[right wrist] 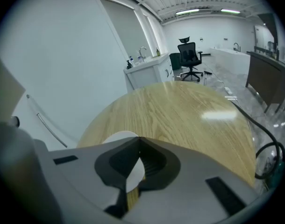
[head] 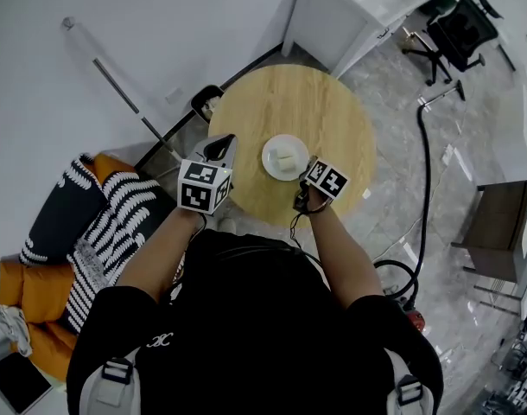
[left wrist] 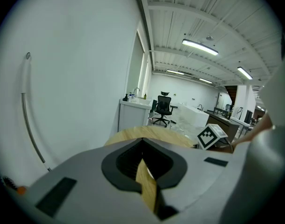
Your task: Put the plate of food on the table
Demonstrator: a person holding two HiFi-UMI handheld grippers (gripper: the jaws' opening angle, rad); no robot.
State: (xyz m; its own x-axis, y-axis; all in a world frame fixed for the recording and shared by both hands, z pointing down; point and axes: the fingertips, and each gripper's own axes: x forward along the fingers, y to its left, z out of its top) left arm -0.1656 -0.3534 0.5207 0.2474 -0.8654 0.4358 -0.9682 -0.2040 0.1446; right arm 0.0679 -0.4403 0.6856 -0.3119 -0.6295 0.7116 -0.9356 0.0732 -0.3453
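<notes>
Plate (head: 270, 164) w/ food (head: 286, 156) lies flat, rim up, on table (head: 333, 111).

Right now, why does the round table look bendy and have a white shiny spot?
Right gripper view: the wide lens bends the table and darkens the picture's corners; the white spot is ceiling-light glare on the wood. Left gripper view: the same bending, with bright lamps overhead. Head view: even light, sharp, no glare on the table.

table (head: 289, 102) 1 | plate (head: 270, 159) 1 | claws (head: 221, 147) (head: 307, 170) 2 | office chair (head: 460, 26) 1
</notes>
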